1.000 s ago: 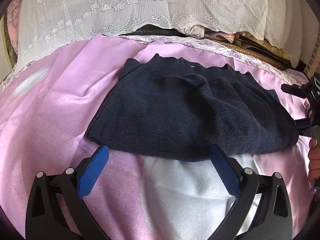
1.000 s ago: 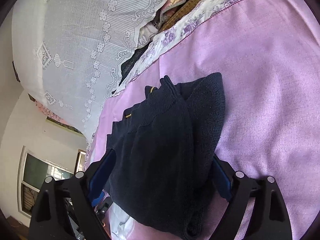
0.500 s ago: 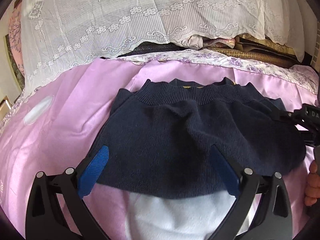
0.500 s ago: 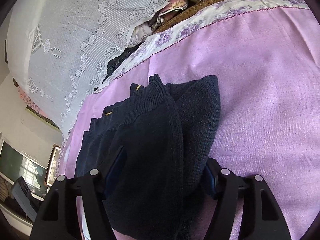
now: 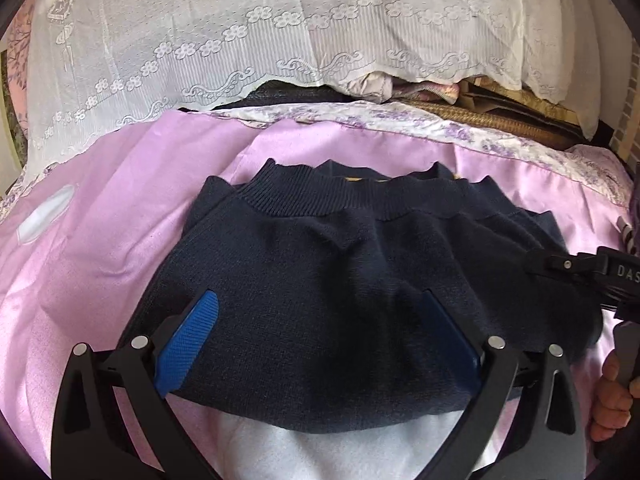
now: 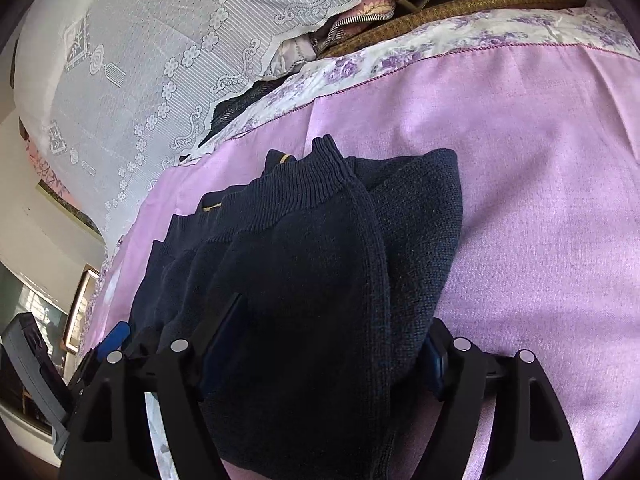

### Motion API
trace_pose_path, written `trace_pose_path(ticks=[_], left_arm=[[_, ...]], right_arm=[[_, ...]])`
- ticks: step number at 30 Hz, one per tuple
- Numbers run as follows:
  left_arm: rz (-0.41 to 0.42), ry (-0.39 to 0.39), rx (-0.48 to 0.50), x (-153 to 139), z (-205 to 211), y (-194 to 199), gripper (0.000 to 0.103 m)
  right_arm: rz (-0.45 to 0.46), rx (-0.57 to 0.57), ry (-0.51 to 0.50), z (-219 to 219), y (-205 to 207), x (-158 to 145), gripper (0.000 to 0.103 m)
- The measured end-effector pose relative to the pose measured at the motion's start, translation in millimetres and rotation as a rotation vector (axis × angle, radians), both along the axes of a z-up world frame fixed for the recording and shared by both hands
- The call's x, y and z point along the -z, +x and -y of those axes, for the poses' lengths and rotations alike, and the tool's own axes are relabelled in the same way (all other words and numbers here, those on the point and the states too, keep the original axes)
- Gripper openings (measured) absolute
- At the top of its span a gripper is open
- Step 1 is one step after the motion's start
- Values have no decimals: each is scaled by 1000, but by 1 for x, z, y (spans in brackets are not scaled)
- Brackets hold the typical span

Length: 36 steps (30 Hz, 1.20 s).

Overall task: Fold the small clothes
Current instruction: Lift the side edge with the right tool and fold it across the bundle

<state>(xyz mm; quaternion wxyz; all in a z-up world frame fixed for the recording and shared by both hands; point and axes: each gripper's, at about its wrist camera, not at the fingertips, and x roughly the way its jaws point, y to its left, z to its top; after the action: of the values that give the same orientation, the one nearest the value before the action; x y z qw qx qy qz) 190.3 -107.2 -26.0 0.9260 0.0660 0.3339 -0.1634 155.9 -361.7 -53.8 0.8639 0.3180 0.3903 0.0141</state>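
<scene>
A folded navy knit sweater (image 5: 352,280) lies on a pink bedsheet (image 5: 120,220), ribbed hem toward the far side. My left gripper (image 5: 320,340) is open, its blue pads (image 5: 188,344) straddling the sweater's near folded edge. My right gripper (image 6: 320,344) has its jaws wide apart around the sweater's thick right end (image 6: 304,288), which bulges between the fingers. The right gripper's black body shows at the right of the left wrist view (image 5: 580,270). The left gripper's blue pad shows at lower left in the right wrist view (image 6: 114,336).
A white cloth (image 5: 320,452) lies under the sweater's near edge. A white lace cover (image 5: 280,32) drapes a pile of bedding at the back. A floral sheet border (image 5: 460,128) runs along the far edge. Pink sheet lies right of the sweater (image 6: 540,220).
Both grippers have moved forward onto the sweater; its near edge now sits between the left fingers, and its right end fills the gap between the right fingers.
</scene>
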Motion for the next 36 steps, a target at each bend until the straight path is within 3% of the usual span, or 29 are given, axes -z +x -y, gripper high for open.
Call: trace_pose_path(ticks=[3,6,9,11,14,23,28,31,36], left_arm=[[-7,49,24,5,12,-1,99],[-41,87,42,12,19,3,99],[-39,84,41,12,18,3,99],[-34,72,41,11,16,2,99],[-33,32,37,7,9,0,99],[-76,-95,54,-10,1,-3,99],[-64,-62,73,-12,13,-5,99],[-76,-41,30,-12,16,6,99],[-159,-98,7,-12,15,36,99]], right_arm=[[-1,0,63,4,-7,0,77],[1,1,46,-1,-10,0,76],[-11,56,0,-3,-13,-1,56],[-5,89,25,3,-18,-1,38],[22,121,97,13,-24,-4,31],[112,97,-15,-15,-32,-48,28],[165,46,-106,-49,-34,-77,27],[178,21,-162,-68,-32,-88,27],[174,18,-274,-96,-23,-96,26]])
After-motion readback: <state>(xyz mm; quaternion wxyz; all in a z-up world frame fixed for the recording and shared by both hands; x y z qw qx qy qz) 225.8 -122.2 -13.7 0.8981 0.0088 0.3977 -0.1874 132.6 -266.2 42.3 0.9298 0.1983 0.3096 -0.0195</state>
